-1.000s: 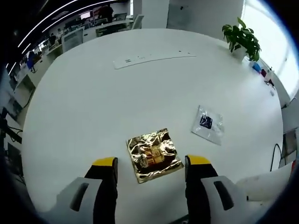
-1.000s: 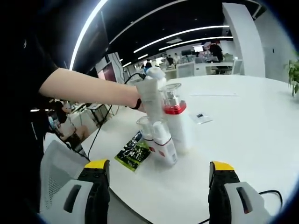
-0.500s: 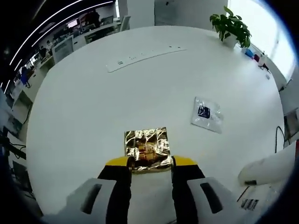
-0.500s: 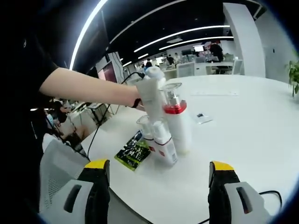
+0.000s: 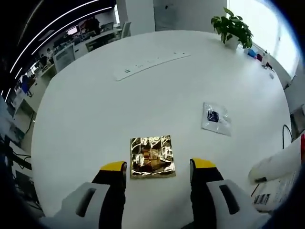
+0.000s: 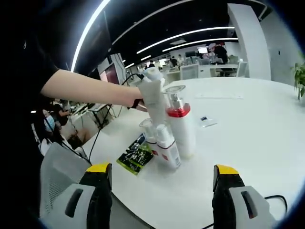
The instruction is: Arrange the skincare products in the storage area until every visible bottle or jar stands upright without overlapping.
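Observation:
In the left gripper view my left gripper (image 5: 158, 165) is open over the white table (image 5: 95, 119). A crumpled gold foil sachet (image 5: 152, 155) lies flat between its yellow fingertips. A clear sachet with a dark label (image 5: 216, 118) lies to the right. In the right gripper view my right gripper (image 6: 162, 169) is open and holds nothing. Ahead of it a tall white bottle with a red collar (image 6: 181, 126) stands upright, with two small white bottles (image 6: 164, 145) upright against it. Behind them a person's arm (image 6: 90, 90) holds a white upright object (image 6: 153, 98).
A green and black sachet (image 6: 137, 155) lies flat left of the bottles. A white power strip (image 5: 150, 62) and a potted plant (image 5: 233, 28) sit at the table's far side. A white bottle (image 5: 279, 164) and a printed box (image 5: 267, 195) show at the right edge.
The left jaws narrowed around the gold sachet half a second ago and have widened again; the sachet still lies on the table. The white object in the person's hand tilted slightly.

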A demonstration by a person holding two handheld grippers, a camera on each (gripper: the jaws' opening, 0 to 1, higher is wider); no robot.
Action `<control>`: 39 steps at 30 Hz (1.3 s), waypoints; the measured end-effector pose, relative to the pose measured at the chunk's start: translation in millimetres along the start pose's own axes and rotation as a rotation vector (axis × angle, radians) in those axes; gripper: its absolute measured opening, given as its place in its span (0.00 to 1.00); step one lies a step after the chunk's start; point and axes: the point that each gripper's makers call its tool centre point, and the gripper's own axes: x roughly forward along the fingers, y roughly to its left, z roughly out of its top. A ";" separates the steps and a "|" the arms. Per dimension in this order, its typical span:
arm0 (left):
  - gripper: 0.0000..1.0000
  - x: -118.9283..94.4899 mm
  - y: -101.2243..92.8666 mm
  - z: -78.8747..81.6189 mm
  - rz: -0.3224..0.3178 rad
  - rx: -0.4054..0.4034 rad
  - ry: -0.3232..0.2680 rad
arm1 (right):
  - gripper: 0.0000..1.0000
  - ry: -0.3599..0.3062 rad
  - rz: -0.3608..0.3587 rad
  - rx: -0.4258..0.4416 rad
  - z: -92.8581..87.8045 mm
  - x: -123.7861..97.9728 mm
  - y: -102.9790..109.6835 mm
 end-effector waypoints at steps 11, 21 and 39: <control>0.59 -2.7 5.5 -9.0 -0.017 -0.029 0.040 | 0.92 0.002 -0.004 0.009 -0.6 0.4 -1.2; 0.39 5.1 14.5 -11.3 -0.026 -0.024 0.041 | 0.92 0.005 -0.001 0.010 -1.4 0.7 -1.6; 0.39 -11.9 12.2 -23.4 -0.067 -0.015 0.032 | 0.92 0.003 0.005 0.005 -0.9 0.4 -0.6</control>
